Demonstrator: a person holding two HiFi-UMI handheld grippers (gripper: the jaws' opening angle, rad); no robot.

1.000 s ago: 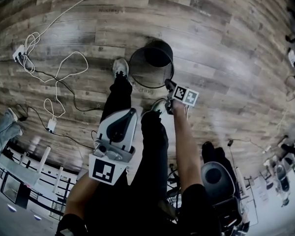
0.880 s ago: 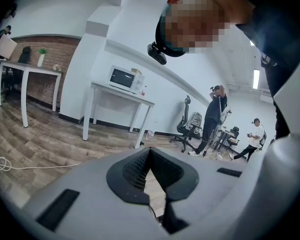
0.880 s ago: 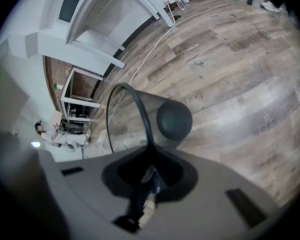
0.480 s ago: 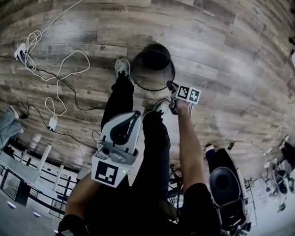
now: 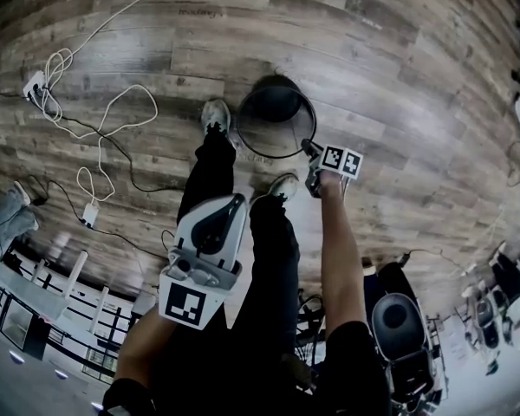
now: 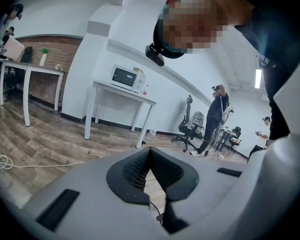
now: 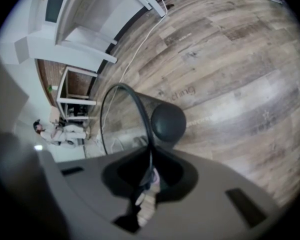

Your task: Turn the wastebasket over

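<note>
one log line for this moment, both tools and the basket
right tool: shut on wastebasket rim | left tool: shut, empty | wastebasket: not yet overturned

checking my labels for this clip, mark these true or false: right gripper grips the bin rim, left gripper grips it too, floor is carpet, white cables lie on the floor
1. The right gripper is clamped on the rim of the wastebasket. True.
2. The left gripper grips it too. False: it is held back by the person's legs, fingers together on nothing.
3. The floor is carpet. False: it is wood planks.
4. White cables lie on the floor. True, to the wastebasket's left in the head view.
</note>
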